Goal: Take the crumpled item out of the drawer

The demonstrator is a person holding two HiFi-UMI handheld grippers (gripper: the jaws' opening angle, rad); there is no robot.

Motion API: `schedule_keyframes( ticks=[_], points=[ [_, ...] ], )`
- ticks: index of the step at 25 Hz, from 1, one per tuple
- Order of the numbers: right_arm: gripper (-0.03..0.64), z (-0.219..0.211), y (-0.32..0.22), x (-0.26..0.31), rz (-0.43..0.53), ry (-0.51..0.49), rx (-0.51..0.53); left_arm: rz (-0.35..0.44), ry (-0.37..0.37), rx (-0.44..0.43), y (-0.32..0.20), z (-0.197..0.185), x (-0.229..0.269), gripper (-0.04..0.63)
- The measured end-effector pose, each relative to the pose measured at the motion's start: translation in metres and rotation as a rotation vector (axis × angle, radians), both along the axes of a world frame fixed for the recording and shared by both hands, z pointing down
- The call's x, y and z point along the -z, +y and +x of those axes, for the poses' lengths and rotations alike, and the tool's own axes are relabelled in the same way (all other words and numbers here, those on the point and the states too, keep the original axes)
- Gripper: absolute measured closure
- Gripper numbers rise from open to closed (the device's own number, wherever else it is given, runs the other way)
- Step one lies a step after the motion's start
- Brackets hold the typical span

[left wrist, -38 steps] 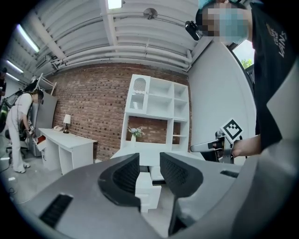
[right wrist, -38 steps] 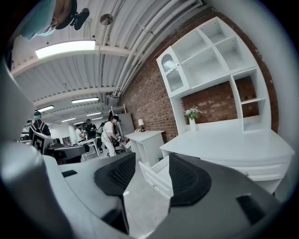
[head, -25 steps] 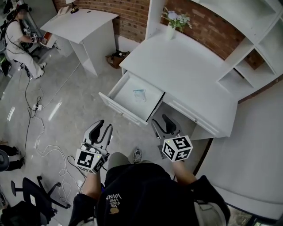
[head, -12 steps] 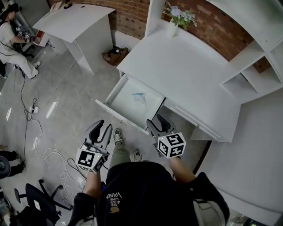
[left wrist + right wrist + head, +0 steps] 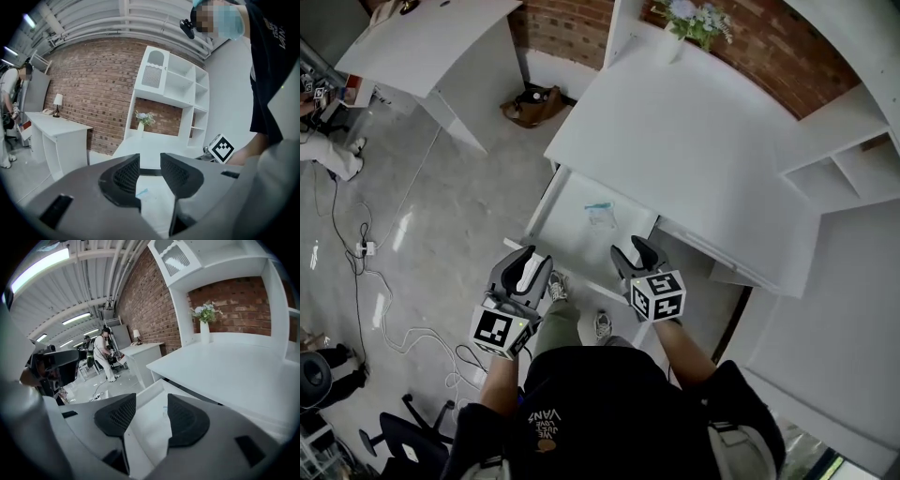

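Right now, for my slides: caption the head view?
Open left gripper and open right gripper at open white drawer holding crumpled pale-blue item.

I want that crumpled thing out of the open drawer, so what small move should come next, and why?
Probably ease the right tool forward and down toward the crumpled item. Its jaws stand apart and empty, the drawer is open, and the item lies just ahead, nearer this tool than the left tool.
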State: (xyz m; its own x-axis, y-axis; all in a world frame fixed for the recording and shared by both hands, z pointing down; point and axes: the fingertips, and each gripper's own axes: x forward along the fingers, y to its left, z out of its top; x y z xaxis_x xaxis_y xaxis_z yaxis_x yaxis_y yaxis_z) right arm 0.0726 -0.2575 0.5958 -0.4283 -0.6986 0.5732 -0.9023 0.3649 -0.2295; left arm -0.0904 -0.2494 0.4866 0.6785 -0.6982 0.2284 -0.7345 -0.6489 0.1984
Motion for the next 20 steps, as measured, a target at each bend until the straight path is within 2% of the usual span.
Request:
schedule_keyframes(
  ticks=[8, 14, 20],
  points=[
    [0.417, -0.006, -0.044, -0.068, -0.13, 0.031, -0.057, -0.031, 0.006, -0.093, -0.057, 0.006, -0.028, 0.48],
    [0.417, 0.002, -0.066, -0.13, -0.259, 0.06, -0.137, -0.059, 0.007, -0.189, -0.081, 0.016, -0.051, 0.48],
    [0.416, 0.014, -0.078, -0.185, -0.374, 0.093, -0.194, -0.067, 0.02, -0.245, -0.097, 0.024, -0.062, 0.48]
  ],
)
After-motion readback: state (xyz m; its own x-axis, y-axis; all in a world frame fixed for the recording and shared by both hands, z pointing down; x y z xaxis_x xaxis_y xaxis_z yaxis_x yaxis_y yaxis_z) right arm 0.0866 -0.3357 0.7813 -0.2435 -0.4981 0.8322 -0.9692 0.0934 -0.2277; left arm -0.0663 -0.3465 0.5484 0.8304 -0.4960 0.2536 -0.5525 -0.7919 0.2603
